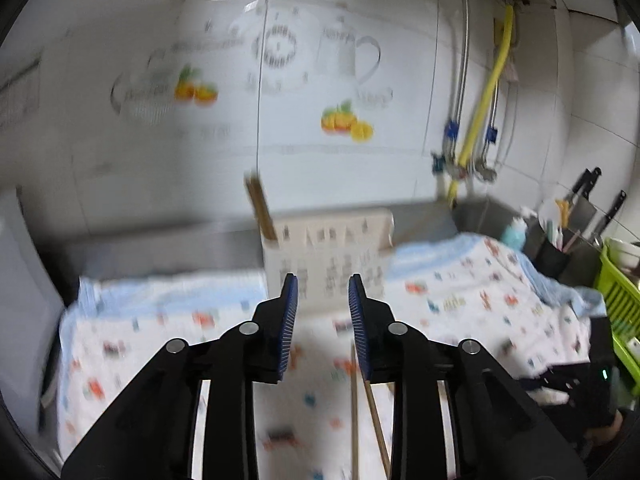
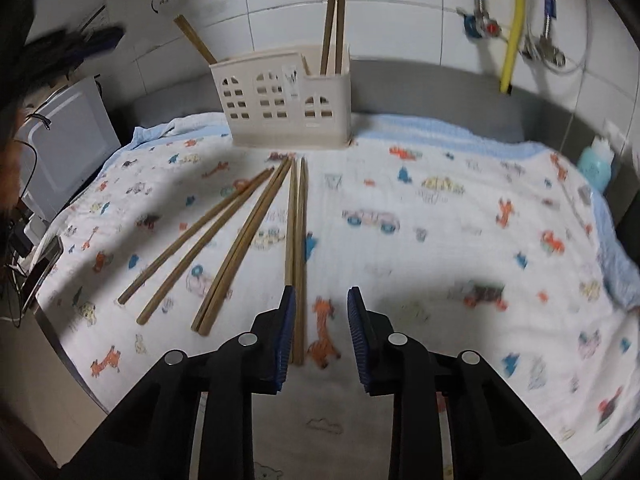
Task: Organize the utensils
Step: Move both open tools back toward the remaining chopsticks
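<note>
While both grippers sit empty, status is as follows:

step: mid-sort, by my read; some chopsticks are already in the holder (image 2: 289,102), six are on the cloth (image 2: 440,248) that covers the table.

holder: cream plastic with cut-out windows, standing at the far edge of the cloth by the tiled wall. Two chopsticks (image 2: 334,28) stand upright in its right compartment, one (image 2: 195,40) leans out at the left.

loose chopsticks: three rough pairs fanned out in front of the holder: left pair (image 2: 192,240), middle pair (image 2: 244,240), right pair (image 2: 297,248).

right gripper (image 2: 321,300): jaws open, nothing held; the right pair's near ends lie just beside the left jaw.

left gripper (image 1: 322,286): jaws open, nothing held, pointing at the holder (image 1: 326,256); view is blurred. Two chopsticks (image 1: 366,420) show below it.

next move: probably the right gripper shifts left to straddle the right pair, closes, lifts, tips it upright and drops it into a compartment.
</note>
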{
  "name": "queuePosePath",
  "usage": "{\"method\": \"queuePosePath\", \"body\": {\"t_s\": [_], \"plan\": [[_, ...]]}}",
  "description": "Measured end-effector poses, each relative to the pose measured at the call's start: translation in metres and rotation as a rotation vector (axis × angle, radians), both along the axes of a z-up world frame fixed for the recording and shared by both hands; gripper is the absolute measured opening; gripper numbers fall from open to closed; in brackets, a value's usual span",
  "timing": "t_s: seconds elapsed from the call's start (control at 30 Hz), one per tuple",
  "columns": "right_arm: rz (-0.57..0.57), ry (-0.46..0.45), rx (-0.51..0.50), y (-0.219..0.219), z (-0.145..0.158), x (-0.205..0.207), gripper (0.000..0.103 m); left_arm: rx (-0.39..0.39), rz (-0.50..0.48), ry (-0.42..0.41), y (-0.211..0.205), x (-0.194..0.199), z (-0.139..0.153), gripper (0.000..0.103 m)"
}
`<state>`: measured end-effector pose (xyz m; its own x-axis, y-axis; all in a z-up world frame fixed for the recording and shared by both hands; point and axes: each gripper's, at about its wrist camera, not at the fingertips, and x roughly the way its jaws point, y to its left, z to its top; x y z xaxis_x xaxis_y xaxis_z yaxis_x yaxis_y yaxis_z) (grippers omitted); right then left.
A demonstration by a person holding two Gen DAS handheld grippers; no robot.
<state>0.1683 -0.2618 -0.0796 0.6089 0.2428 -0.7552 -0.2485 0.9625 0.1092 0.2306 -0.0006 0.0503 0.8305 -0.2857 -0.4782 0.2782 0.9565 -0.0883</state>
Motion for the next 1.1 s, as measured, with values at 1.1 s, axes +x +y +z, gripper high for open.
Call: {"method": "queuePosePath", "body": {"t_s": [1.1], "plan": [[0.056,0.049,-0.05,0.02,-0.034,0.015,0.012,0.008,-0.033,0.343,0.002,-0.082,-0.157,0.028]]}}
